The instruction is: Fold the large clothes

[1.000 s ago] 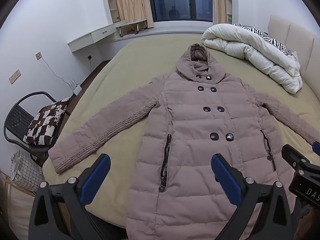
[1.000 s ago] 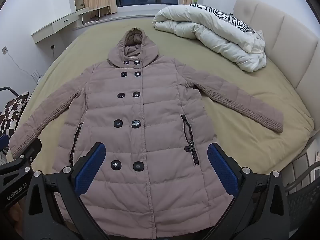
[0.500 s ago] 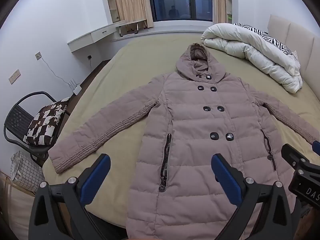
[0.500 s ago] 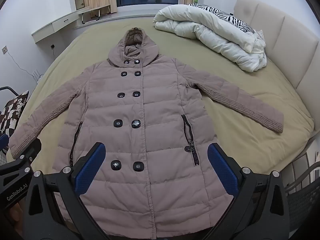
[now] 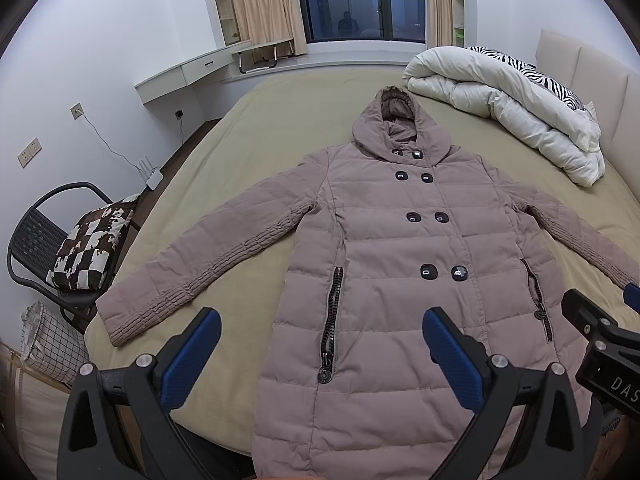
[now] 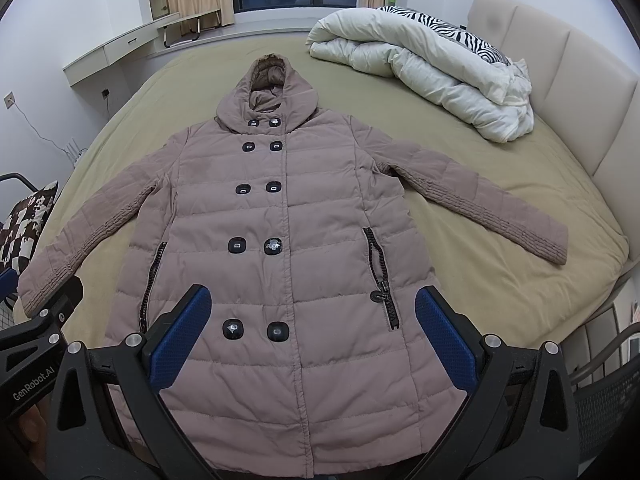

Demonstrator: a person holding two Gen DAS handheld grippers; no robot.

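A long mauve hooded puffer coat (image 5: 400, 248) lies flat and face up on the olive bed (image 5: 280, 120), buttoned, both sleeves spread outward. It also shows in the right wrist view (image 6: 288, 240). My left gripper (image 5: 320, 344) is open and empty, held above the coat's lower left side near the pocket zipper (image 5: 332, 316). My right gripper (image 6: 308, 320) is open and empty above the coat's lower front near the bottom buttons (image 6: 256, 330). Neither touches the coat.
A rolled white duvet (image 6: 424, 64) with a zebra-print pillow lies at the bed's far right by the padded headboard (image 6: 560, 80). A black chair (image 5: 48, 240) with a checkered cushion and a wire basket (image 5: 48, 336) stand left of the bed.
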